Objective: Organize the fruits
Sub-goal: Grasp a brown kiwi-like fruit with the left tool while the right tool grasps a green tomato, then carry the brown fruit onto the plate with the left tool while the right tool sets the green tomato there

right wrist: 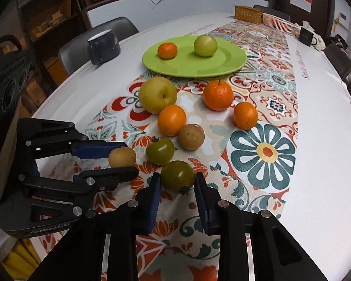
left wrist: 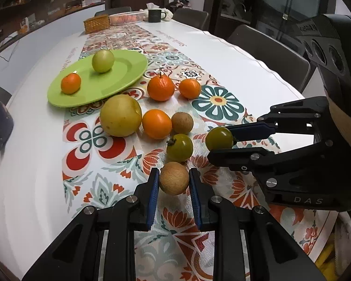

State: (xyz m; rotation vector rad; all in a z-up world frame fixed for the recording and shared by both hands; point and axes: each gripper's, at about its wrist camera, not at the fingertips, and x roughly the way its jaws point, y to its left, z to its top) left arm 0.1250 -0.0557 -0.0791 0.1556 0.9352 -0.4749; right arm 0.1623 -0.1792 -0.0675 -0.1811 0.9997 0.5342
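We had both grippers closed on small fruit at the near edge of the desk (left wrist: 222, 53). On the left, the left gripper (left wrist: 173, 182) held a tan, rough-skinned round fruit (left wrist: 173, 178), its jaws narrow and the blue pads (left wrist: 153, 188) pressed to either side. The grip sat close to the pad tips, so we judged a quick lift or a roll of the wrist could let the ball slide out forward. To its right, the right gripper (right wrist: 177, 181) pinched a green tomato (right wrist: 177, 176) the same way; too hard a squeeze might bruise or split it.

The green plate (right wrist: 231, 58) lay at the far side, already carrying a small mandarin (right wrist: 167, 50) and a pale green fruit (right wrist: 205, 46). Between us and it stood the rest, from left: a yellow pear (right wrist: 157, 94), an orange (right wrist: 172, 120), a second green tomato (right wrist: 160, 151), a second tan fruit (right wrist: 191, 137), a stemmed mandarin (right wrist: 218, 95) and a small orange (right wrist: 245, 115). A low carry across them could knock one rolling. A dark blue mug (right wrist: 103, 48) stood far left, clear of the path.
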